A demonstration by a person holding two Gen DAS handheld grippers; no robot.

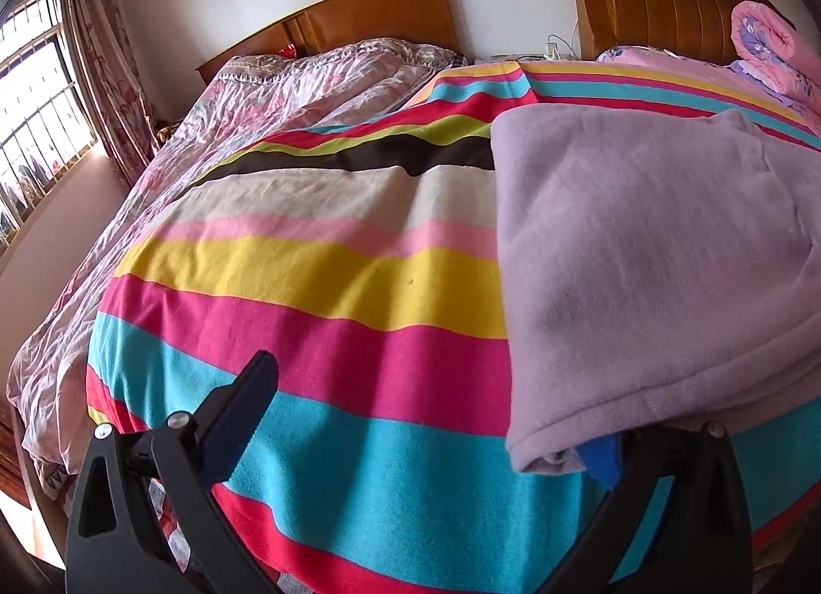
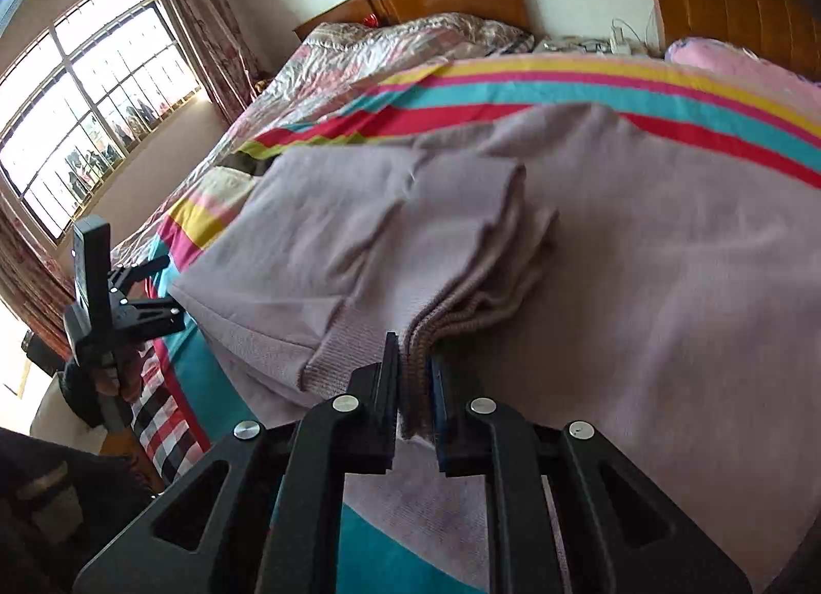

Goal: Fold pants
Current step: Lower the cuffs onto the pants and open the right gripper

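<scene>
Right wrist view: right gripper [image 2: 414, 389] pinching stacked ribbed cuffs of lilac pants [image 2: 641, 276], lower centre, over striped blanket [image 2: 513, 86]. Left wrist view: left gripper [image 1: 441, 419] spread wide, pants edge draped over right finger [image 1: 600, 460], lower right.

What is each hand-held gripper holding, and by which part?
The right hand-held gripper is shut on the pants, pinching their stacked ribbed cuffs. The left hand-held gripper is open and holds nothing.
</scene>
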